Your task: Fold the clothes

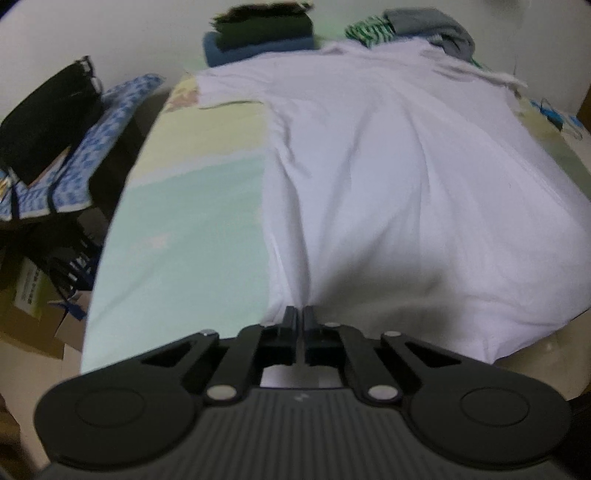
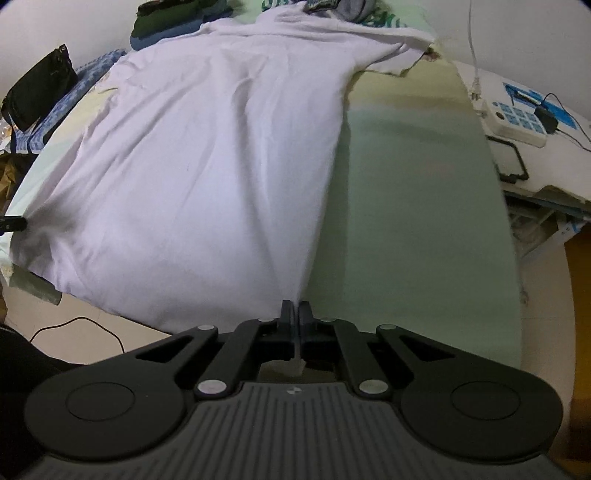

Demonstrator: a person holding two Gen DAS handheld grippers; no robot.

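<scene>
Both hands have the hem corners of the white T-shirt (image 1: 406,177); left gripper (image 1: 300,314) has its jaws fully closed, pinching the hem corner right at the tips; right gripper (image 2: 297,308) is the same, jaws pressed together on the other hem corner, a scrap of white cloth visible between them; shirt runs away ahead of both sets of jaws, flat on the desk (image 1: 192,221), collar at the far end.

Risks: the pinch looks shallow, only an edge of thin fabric, so a quick lift could pull the hem out of one side; if one corner slips the fold goes skewed; jaws may have caught only the top layer, then the shirt opens like a bag instead of folding; far end sits against the loose grey and green-striped clothes (image 1: 413,26), so carrying the hem forward could drag or cover them; folded dark stack (image 1: 262,33) beyond the left jaws is also near.

Materials: shirt is soft, thin cotton-like knit, lightly creased lengthwise, limp; desk cover is smooth, pale green and yellow, probably low friction so the shirt may slide; grippers are hard matte black plastic.
</scene>
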